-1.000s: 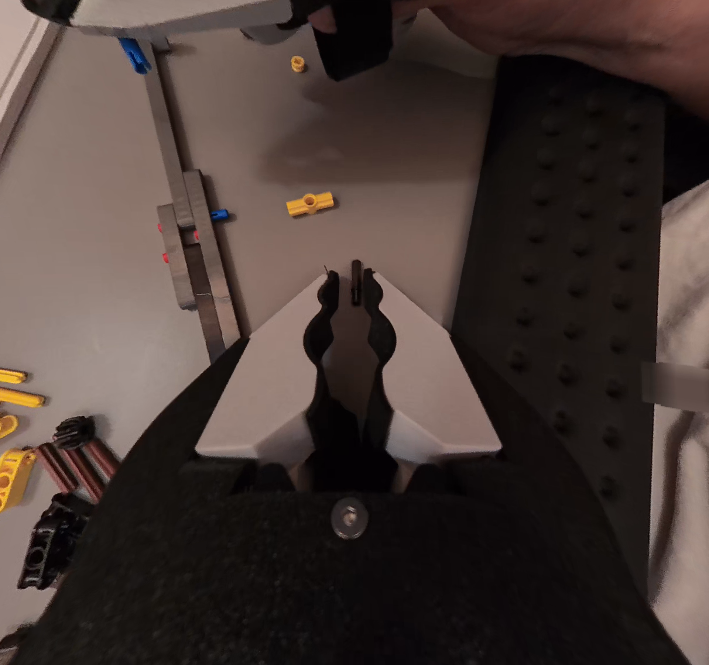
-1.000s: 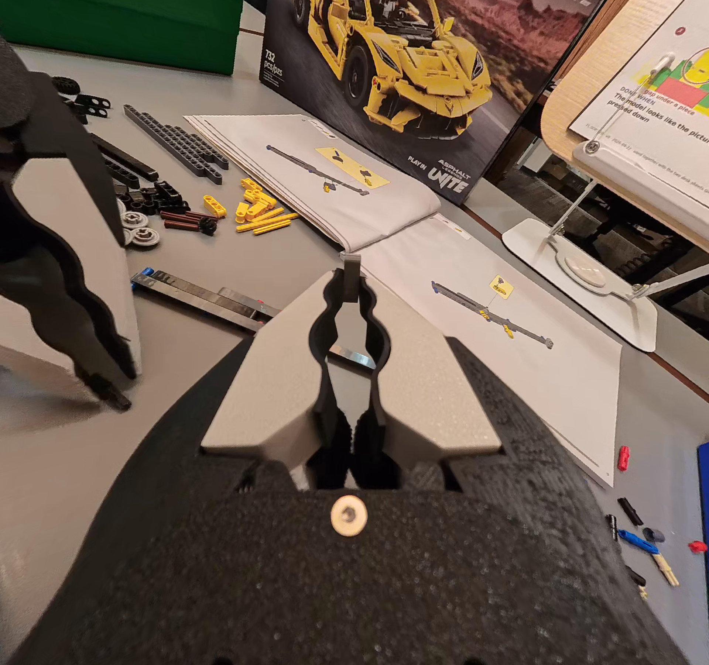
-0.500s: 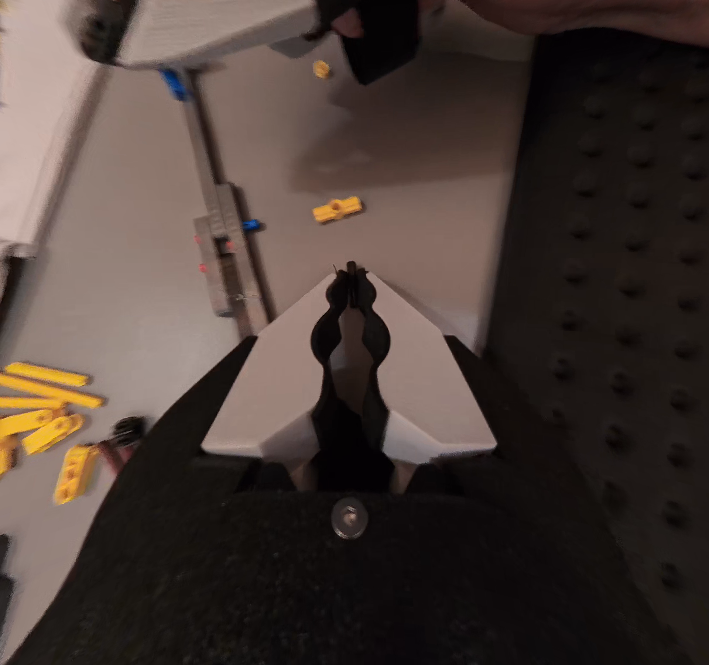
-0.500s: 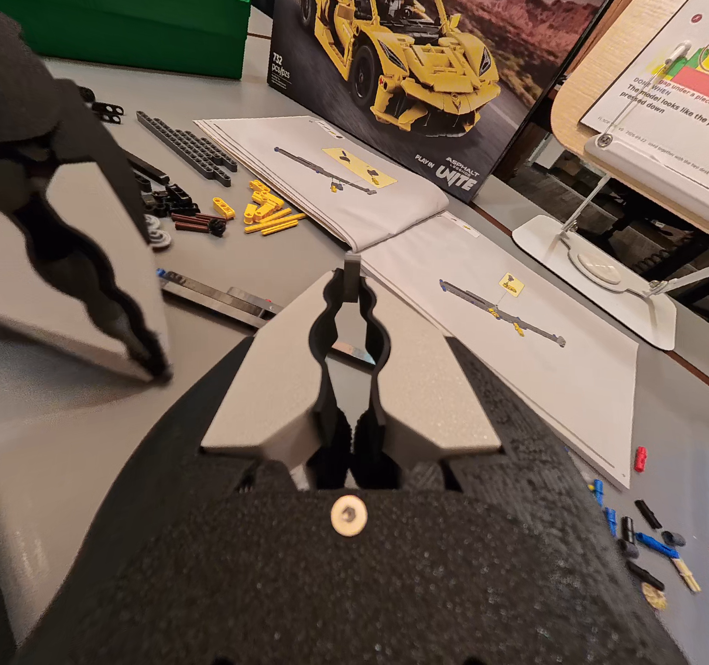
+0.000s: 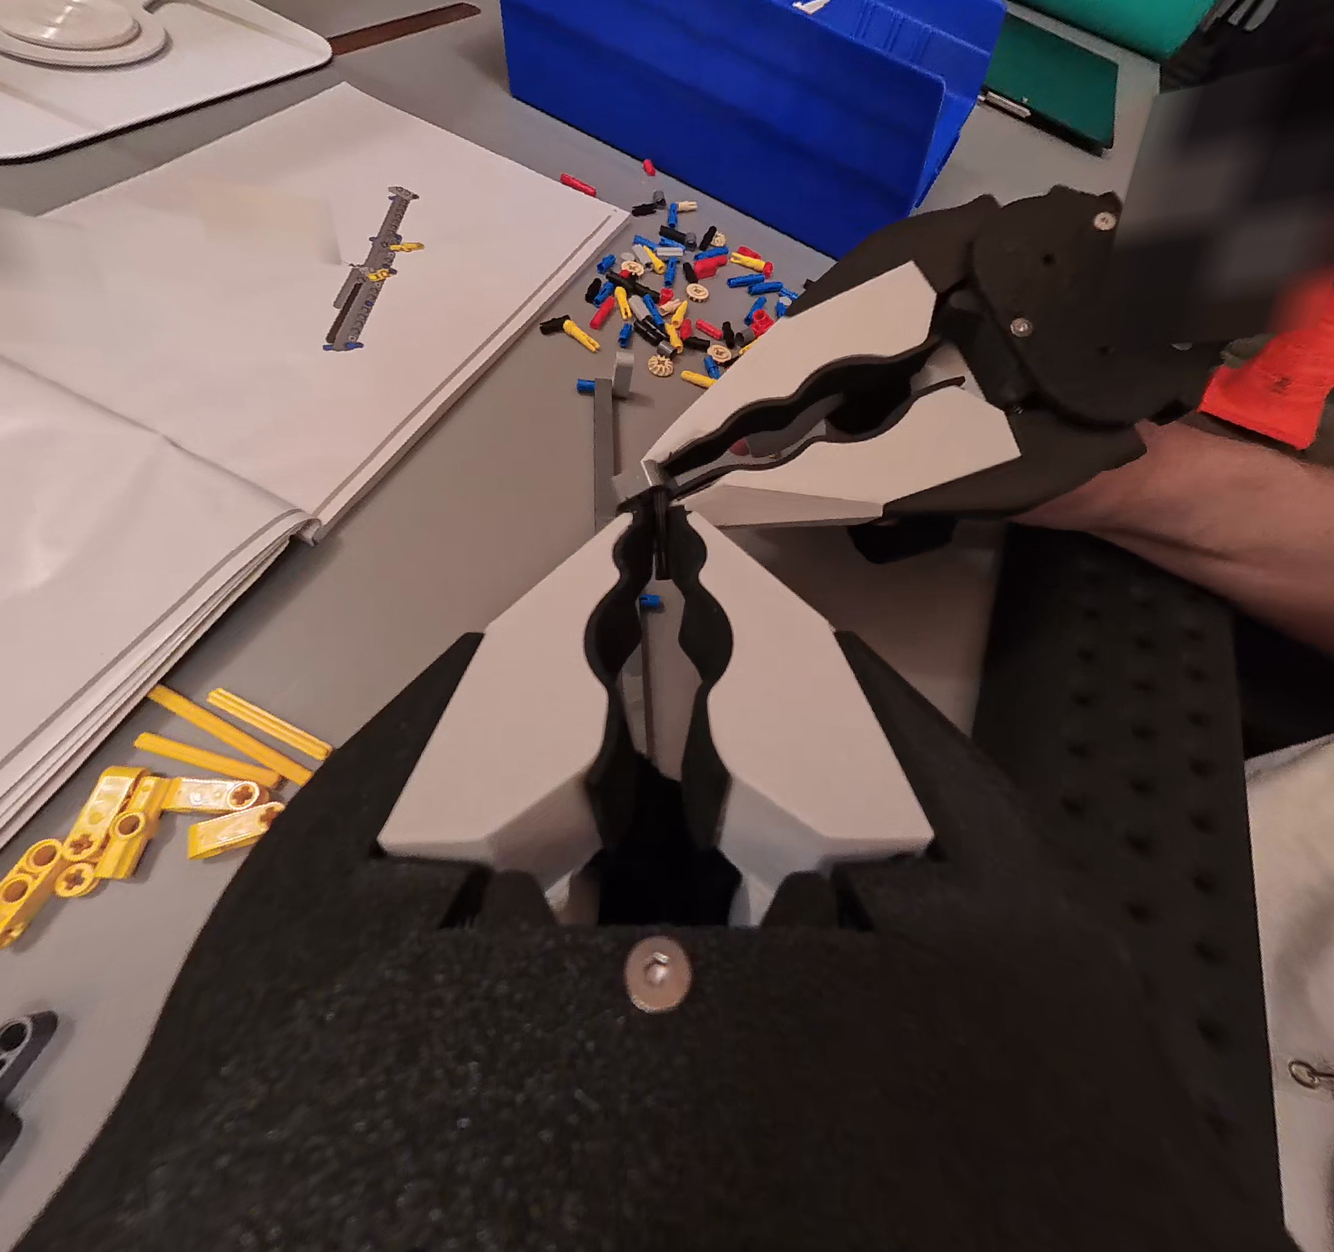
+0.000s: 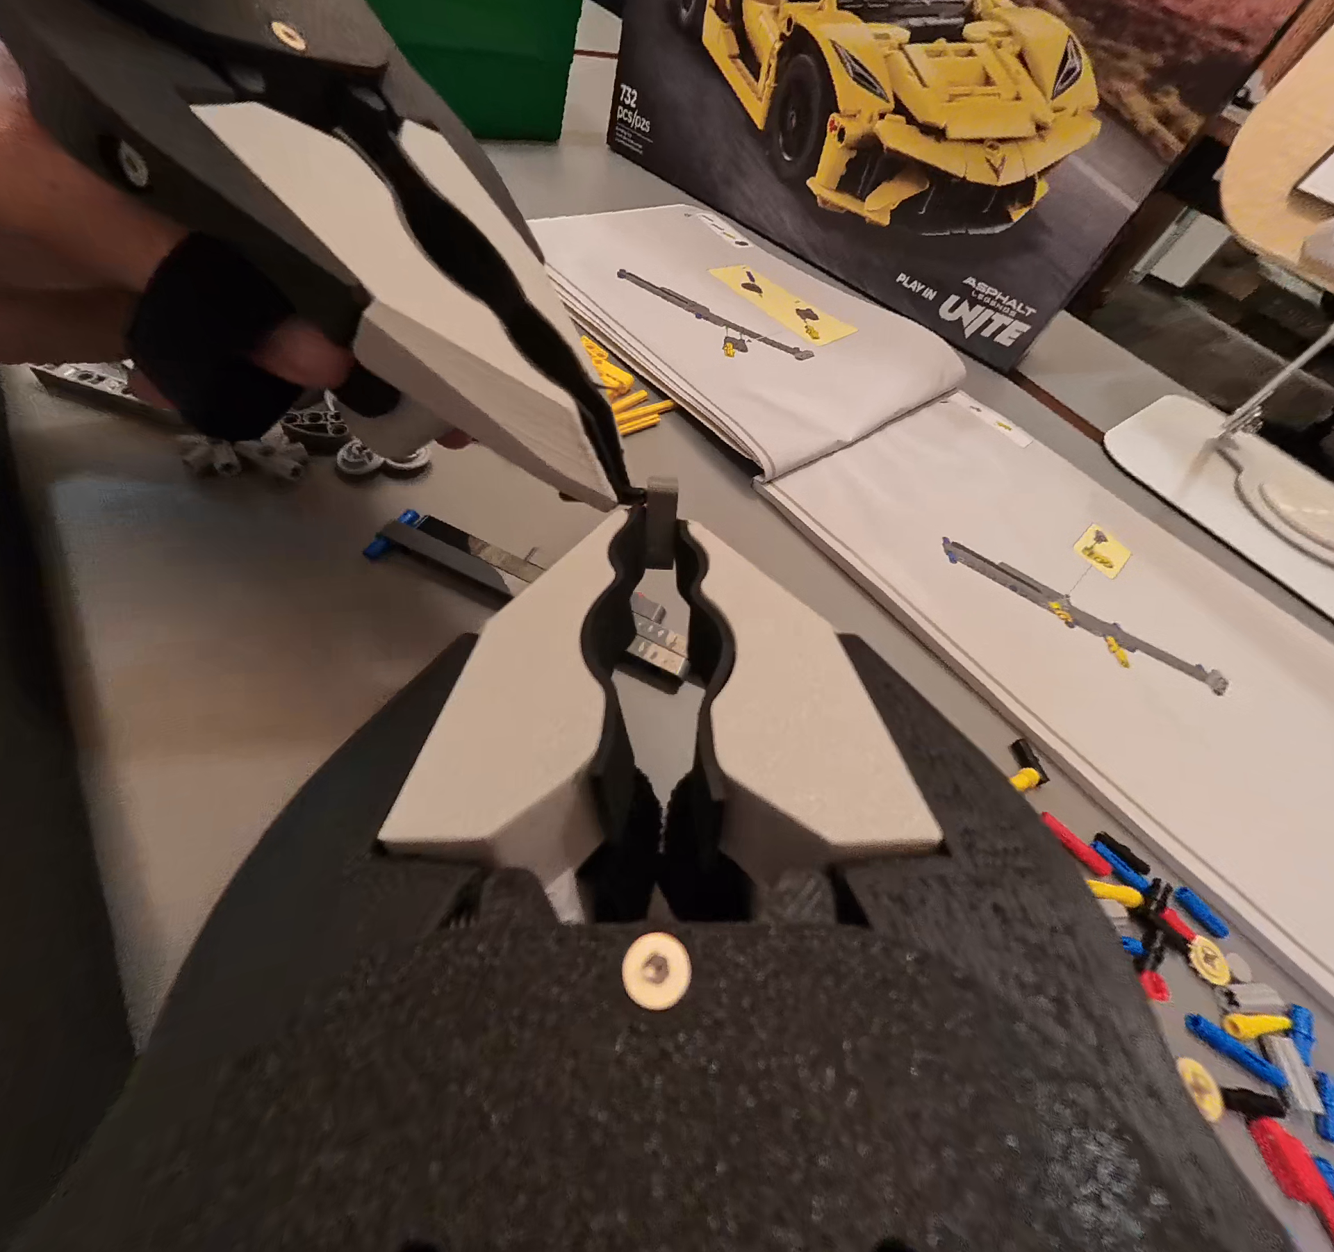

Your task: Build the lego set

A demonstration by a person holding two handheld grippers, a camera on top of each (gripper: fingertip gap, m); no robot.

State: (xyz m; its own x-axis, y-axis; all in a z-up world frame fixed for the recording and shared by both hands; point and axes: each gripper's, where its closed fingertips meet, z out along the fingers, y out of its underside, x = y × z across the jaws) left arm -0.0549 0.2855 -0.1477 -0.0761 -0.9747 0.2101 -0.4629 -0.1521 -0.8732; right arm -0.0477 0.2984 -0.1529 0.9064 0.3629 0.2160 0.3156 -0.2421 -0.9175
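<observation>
While my left hand-held gripper [image 5: 658, 524] pinches a small black pin [image 5: 660, 544], my right hand-held gripper [image 6: 658, 531] clamps a grey beam piece [image 6: 660, 518], tips meeting above the worktop [image 5: 447, 568].

Open path: bare table [image 6: 238, 640] left of the grippers.
Obstacles: open booklet [image 5: 238, 351], small pieces [image 5: 671, 293], apparently close beside.

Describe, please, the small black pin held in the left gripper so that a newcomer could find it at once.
Start at the open instruction booklet on the grey table; just right of its near corner the two grippers meet tip to tip. The black pin is pinched upright at the tips of the left gripper. Unlike the loose coloured pins heaped by the blue bin, it is held off the table.
</observation>
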